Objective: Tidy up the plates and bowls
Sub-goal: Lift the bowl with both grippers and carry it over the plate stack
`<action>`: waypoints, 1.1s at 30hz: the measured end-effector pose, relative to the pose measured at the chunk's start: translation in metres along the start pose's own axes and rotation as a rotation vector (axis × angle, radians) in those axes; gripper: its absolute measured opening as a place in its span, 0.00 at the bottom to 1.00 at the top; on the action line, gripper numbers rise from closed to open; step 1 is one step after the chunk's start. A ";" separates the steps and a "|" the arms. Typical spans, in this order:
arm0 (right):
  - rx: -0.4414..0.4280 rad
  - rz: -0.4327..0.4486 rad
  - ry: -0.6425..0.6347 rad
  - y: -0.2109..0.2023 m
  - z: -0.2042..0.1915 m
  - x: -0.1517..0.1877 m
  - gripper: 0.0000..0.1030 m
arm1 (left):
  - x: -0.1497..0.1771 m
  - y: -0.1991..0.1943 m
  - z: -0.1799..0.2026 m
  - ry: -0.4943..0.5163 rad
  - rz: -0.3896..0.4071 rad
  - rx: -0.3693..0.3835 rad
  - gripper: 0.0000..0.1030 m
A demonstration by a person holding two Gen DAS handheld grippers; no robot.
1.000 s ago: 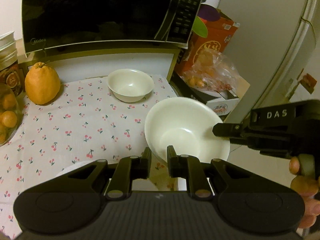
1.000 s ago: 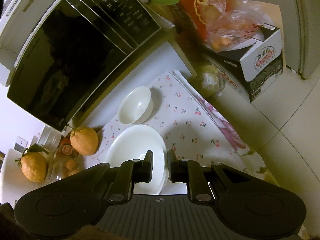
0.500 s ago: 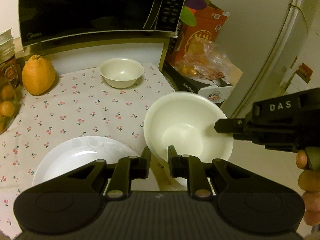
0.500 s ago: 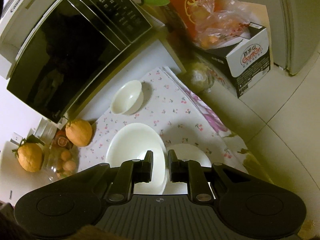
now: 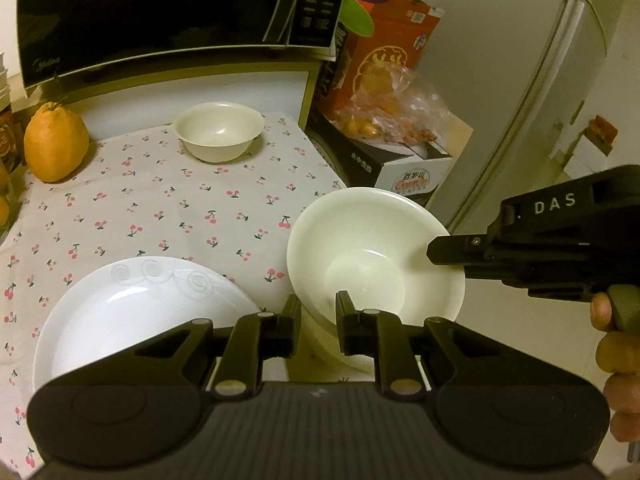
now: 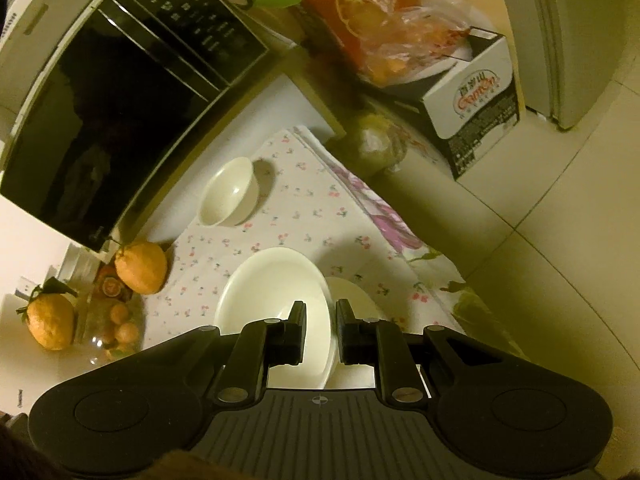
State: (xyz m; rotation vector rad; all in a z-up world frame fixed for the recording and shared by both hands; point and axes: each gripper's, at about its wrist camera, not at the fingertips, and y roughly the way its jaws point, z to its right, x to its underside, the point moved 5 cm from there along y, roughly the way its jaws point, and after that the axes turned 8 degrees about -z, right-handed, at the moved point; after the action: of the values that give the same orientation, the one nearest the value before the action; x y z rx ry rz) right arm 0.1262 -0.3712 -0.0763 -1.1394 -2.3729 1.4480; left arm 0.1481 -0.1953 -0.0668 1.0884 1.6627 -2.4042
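From my left wrist camera, my left gripper [image 5: 318,312] is clenched on the near rim of the deep white ceramic bowl [image 5: 374,256], which is empty and held above the right edge of the cherry-print cloth on the worktop [image 5: 168,208]. Only this view shows my right gripper [image 5: 444,252] from outside, its black fingertip pinching the bowl's far right rim, a hand [image 5: 618,356] behind it. A wide white embossed plate [image 5: 132,316] lies bare on the cloth at lower left; a small cream bowl [image 5: 219,130], empty, sits near the black microwave [image 5: 160,12], with a large orange citrus fruit [image 5: 55,148] to its left.

Switching to my right wrist camera: the right gripper is clamped on the big bowl's rim. This view alone shows a glass bowl [image 6: 116,332] holding small oranges, plus a second citrus [image 6: 50,320] beside it.
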 end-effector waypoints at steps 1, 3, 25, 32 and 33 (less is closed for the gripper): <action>0.005 -0.003 -0.001 0.001 0.001 0.000 0.16 | 0.000 0.002 0.001 0.006 -0.002 -0.006 0.16; 0.024 -0.010 -0.009 0.004 0.002 0.001 0.16 | 0.001 0.004 0.002 0.018 -0.009 -0.014 0.16; 0.097 -0.040 -0.082 0.016 0.001 0.007 0.19 | 0.008 0.018 0.008 0.068 -0.055 -0.057 0.21; 0.158 -0.020 -0.170 0.015 -0.007 0.008 0.19 | 0.010 0.020 0.008 0.074 -0.066 -0.063 0.21; 0.172 -0.015 -0.184 0.015 -0.008 0.008 0.19 | 0.011 0.021 0.008 0.076 -0.067 -0.063 0.21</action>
State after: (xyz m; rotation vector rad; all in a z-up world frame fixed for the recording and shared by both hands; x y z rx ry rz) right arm 0.1321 -0.3561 -0.0861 -0.9833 -2.3080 1.7827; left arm 0.1441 -0.2069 -0.0880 1.1464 1.8135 -2.3594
